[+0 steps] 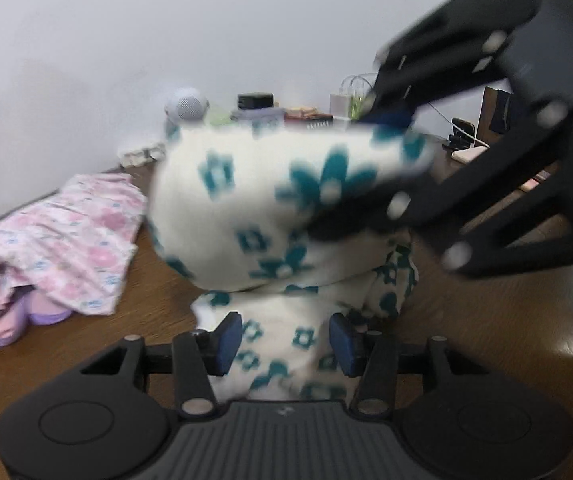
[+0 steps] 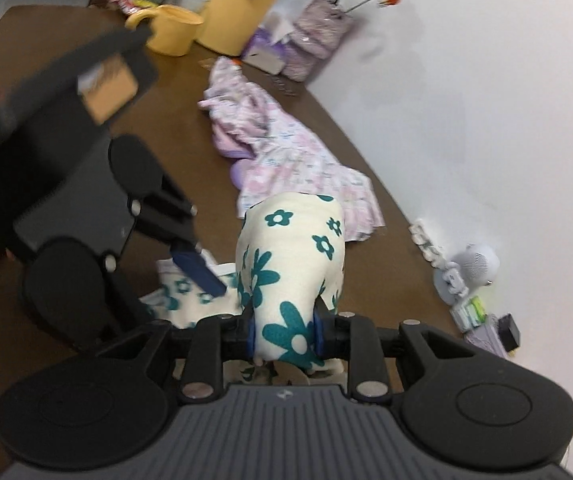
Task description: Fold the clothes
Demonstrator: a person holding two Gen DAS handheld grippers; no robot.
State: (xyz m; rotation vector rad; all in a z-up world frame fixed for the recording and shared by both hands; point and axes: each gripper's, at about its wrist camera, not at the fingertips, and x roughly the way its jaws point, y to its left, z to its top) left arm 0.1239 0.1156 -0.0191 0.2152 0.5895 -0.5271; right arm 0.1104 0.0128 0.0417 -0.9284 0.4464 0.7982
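Brown table point(image 2: 66, 28): right claw point(image 2: 284, 334) pinches floral cloth point(image 2: 290, 248); left claw point(image 1: 288, 338) released around it.

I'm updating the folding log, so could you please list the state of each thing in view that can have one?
White garment with teal flowers: lifted, bunched, partly trailing on the table.
Right gripper: jaws shut on the garment.
Left gripper: jaws apart, garment between them.
Pink floral garment: unfolded, crumpled on the table.
Yellow mug: upright.

Flowered garment point(image 2: 290, 264) on table point(image 2: 386, 248), pink garment point(image 2: 302, 164) behind, near wall point(image 2: 486, 100)
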